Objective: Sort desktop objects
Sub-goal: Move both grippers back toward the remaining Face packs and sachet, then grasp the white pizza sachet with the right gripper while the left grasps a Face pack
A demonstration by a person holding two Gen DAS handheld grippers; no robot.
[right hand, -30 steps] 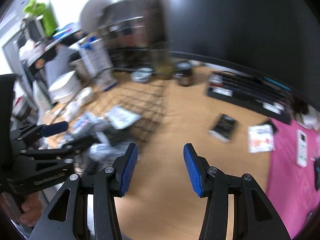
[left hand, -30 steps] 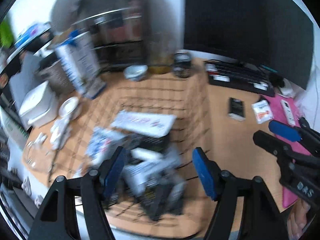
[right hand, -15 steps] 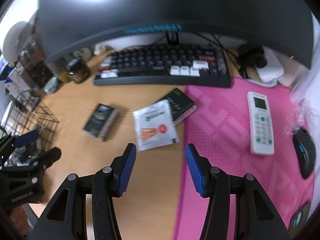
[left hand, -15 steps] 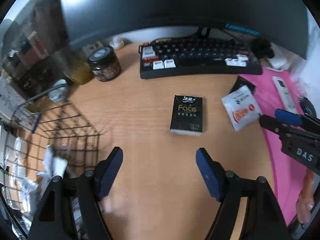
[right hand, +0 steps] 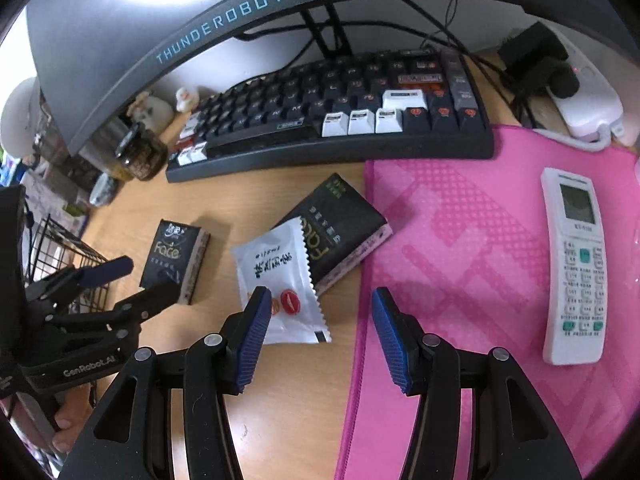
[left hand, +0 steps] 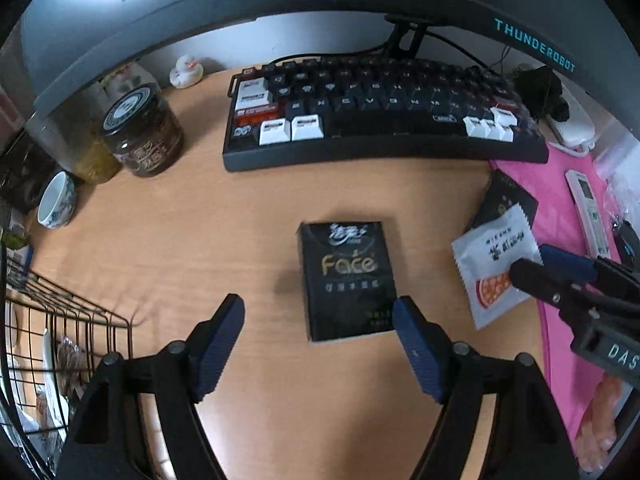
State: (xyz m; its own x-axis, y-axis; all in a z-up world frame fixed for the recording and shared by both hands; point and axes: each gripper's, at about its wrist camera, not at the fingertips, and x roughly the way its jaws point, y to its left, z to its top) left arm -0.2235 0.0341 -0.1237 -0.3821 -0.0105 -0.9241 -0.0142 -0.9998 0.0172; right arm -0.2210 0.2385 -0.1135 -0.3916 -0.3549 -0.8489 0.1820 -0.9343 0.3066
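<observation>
A black "Face" tissue pack (left hand: pixel 346 276) lies flat on the wooden desk. My left gripper (left hand: pixel 318 308) hangs over its near end, open, with the right pad beside the pack's corner and not touching it. A white sachet (right hand: pixel 280 280) with red print rests partly on a second black pack (right hand: pixel 340 232) at the edge of the pink mat. My right gripper (right hand: pixel 320 294) is open just above the sachet's near end, with nothing gripped. In the right wrist view the first pack (right hand: pixel 170 254) sits left of the sachet, with the left gripper (right hand: pixel 146 278) over it.
A black keyboard (left hand: pixel 380 120) lies under the monitor at the back. A wire basket (left hand: pixel 60 320) with packets stands at the left. A dark jar (left hand: pixel 142 132) and a small cup (left hand: pixel 56 200) sit far left. On the pink mat (right hand: pixel 480 260) lies a white remote (right hand: pixel 576 264).
Both views swung from the wire basket at the left to the desk in front of the keyboard and dropped closer. The left jaws stand a little wider.
</observation>
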